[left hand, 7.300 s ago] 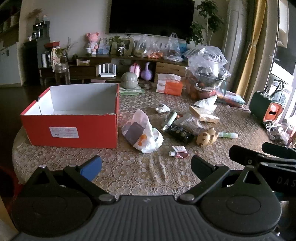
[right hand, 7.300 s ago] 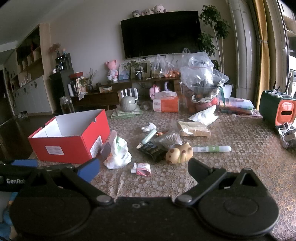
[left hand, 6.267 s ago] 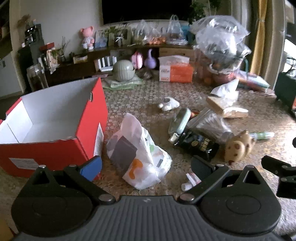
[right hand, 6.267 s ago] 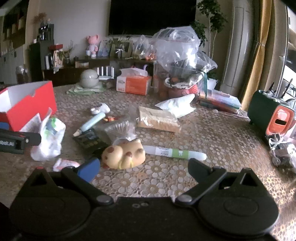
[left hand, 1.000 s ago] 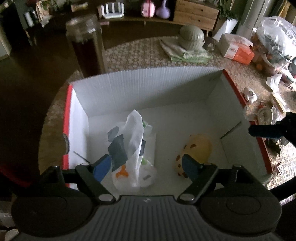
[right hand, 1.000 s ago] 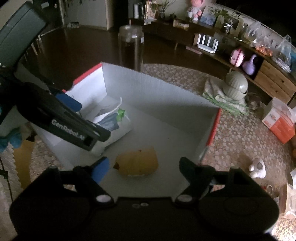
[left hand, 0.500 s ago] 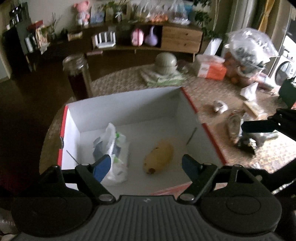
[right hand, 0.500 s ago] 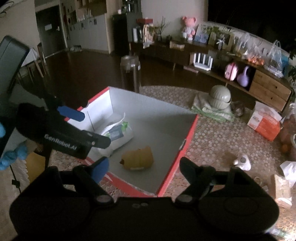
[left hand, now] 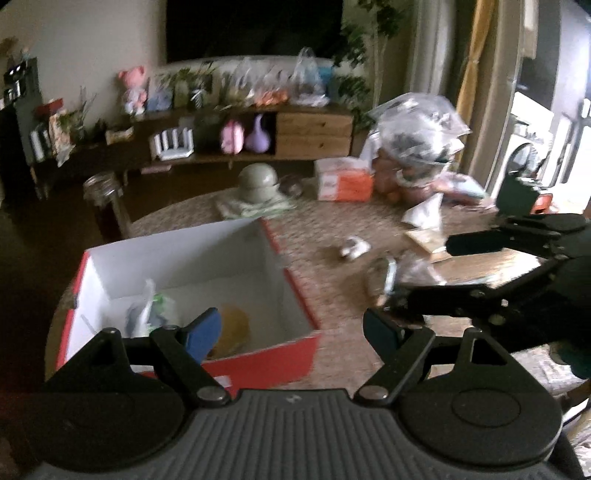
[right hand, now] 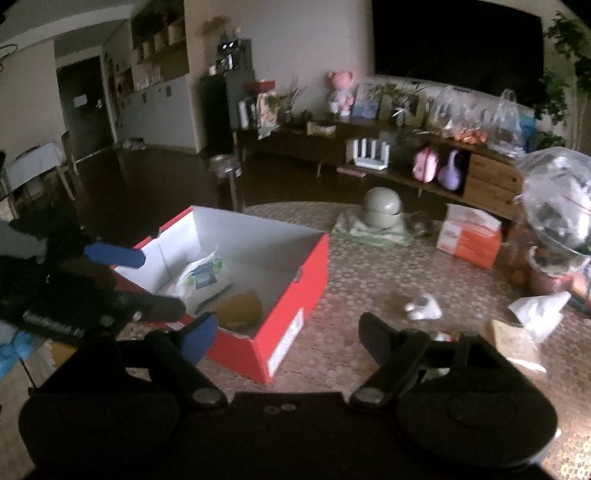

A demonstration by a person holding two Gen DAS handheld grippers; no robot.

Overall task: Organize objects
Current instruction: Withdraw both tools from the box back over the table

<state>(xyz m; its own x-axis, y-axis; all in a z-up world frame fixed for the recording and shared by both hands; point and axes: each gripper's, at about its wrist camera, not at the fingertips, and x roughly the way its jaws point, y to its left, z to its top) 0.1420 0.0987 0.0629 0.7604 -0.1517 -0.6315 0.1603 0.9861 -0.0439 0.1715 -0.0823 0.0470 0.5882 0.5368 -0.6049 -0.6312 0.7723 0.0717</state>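
Left wrist view: left gripper (left hand: pixel 291 325) had pulled back from over the red box (left hand: pixel 295 354), fingers spread and empty. White bag (left hand: pixel 147 314) and yellow toy (left hand: pixel 232 328) lay inside the box at 9 o'clock; those two looked done. Loose items (left hand: pixel 388 277) waited at 2 o'clock. No writing readable.

Right wrist view: right gripper (right hand: pixel 288 332) also backed off, fingers spread, empty. Box at 11 o'clock; its side label was blurred. Next pick probably the small white object (right hand: pixel 423 308) at 1 o'clock.

Lace-covered table (right hand: pixel 354 280): red box (right hand: pixel 295 295), tissue box (right hand: pixel 469 236).

A dim living room: dark television (left hand: pixel 255 29) above a low wooden sideboard (left hand: pixel 314 129), yellow curtain (left hand: pixel 471 55) beside.
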